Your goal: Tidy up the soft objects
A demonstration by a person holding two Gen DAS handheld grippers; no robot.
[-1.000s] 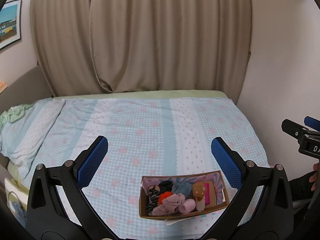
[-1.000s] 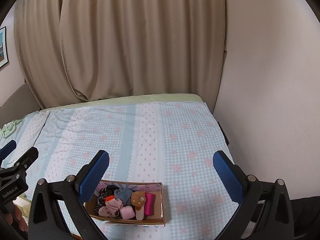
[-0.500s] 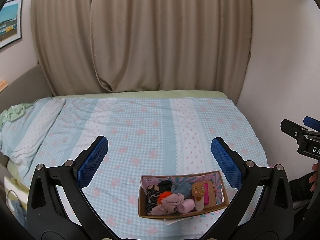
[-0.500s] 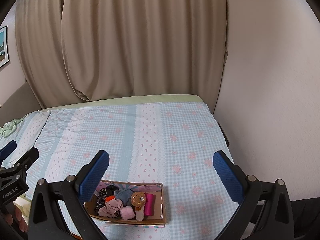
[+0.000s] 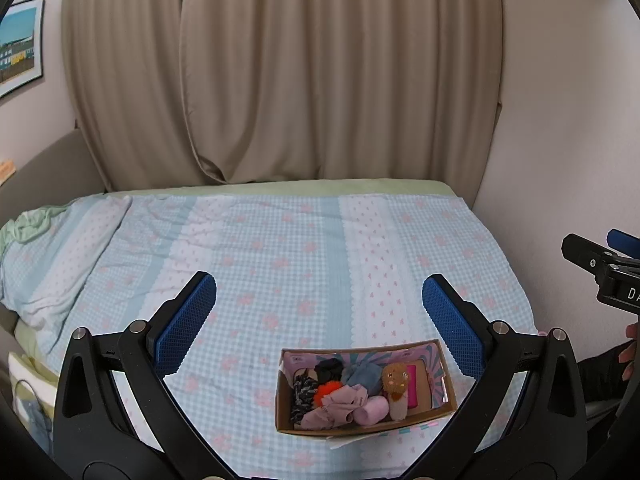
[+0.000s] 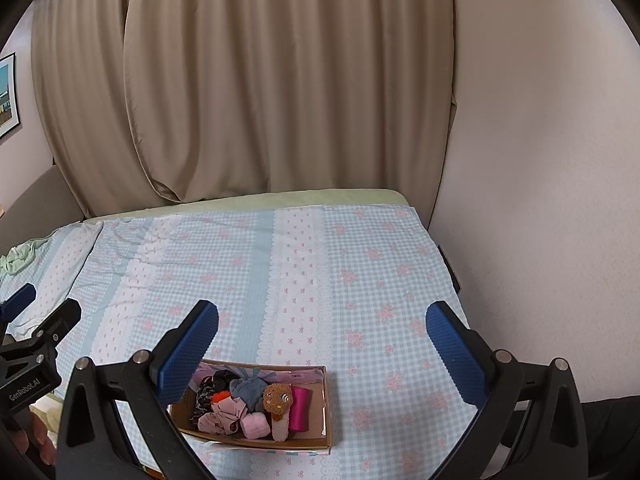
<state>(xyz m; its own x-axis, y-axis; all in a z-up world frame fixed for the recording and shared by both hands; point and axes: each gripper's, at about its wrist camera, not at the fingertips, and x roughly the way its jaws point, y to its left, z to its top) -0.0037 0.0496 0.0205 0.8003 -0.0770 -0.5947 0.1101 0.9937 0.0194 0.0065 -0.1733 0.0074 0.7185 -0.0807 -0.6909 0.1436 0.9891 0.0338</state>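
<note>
At the lower left of the right wrist view we read "GenRobot.AI" on the black body of the left gripper (image 6: 24,386). At the right edge of the left wrist view, the right gripper (image 5: 624,292) shows only "DA", cut off.

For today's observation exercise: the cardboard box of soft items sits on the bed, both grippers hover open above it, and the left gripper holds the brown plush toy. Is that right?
Not quite. The left gripper holds nothing; its jaws stand wide apart. The brown plush toy lies inside the cardboard box on the bed, as the left wrist view shows. The right gripper is open too.
</note>
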